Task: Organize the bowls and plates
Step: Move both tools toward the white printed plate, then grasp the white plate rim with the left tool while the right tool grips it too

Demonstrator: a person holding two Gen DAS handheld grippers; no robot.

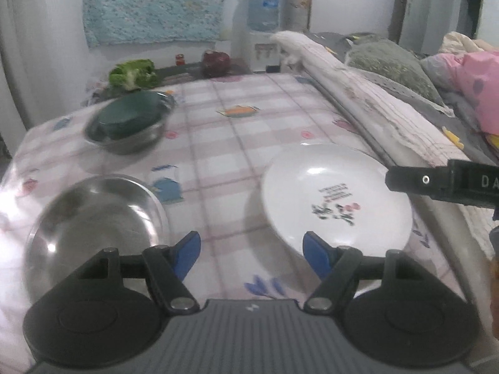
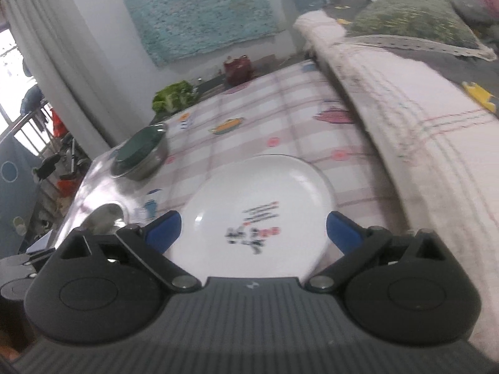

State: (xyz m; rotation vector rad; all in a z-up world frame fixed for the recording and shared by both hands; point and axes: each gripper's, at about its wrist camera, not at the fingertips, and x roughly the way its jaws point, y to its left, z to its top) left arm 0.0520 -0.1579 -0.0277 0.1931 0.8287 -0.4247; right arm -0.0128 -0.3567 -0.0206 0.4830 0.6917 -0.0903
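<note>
Both sets of blue fingers are spread wide apart and hold nothing. On the left gripper (image 1: 252, 251) the fingers (image 1: 187, 252) hang over the checked cloth (image 1: 218, 143), between two dishes. On the right gripper (image 2: 253, 233) the fingers (image 2: 163, 230) sit on each side of the white plate (image 2: 259, 205) — whether they touch it, I cannot tell.

The white plate (image 1: 336, 196) lies flat on the tabletop, on the right side, just beside a rolled-up cloth (image 1: 368, 99) along the edge. It has small flowers and some writing painted inside. A black part of the right gripper shows over its far right rim in the left camera.

On the left side, near the left gripper, sits a shiny steel bowl (image 1: 93, 218) with nothing in it. Farther back on the left is a second steel bowl (image 1: 131, 131), and a dark green bowl (image 1: 131, 115) sits tilted inside it. In the right camera that pair (image 2: 140, 152) is well apart from the plate.

At the far end of the tabletop lies a green broccoli (image 1: 132, 73), with a dark red thing (image 1: 216, 59) near it. Behind them stands a big blue water bottle (image 1: 263, 6) — and a light blue cloth (image 1: 156, 3) hangs on the wall. Pillows (image 1: 389, 59) and pink bedding (image 1: 477, 81) are piled on the right.
</note>
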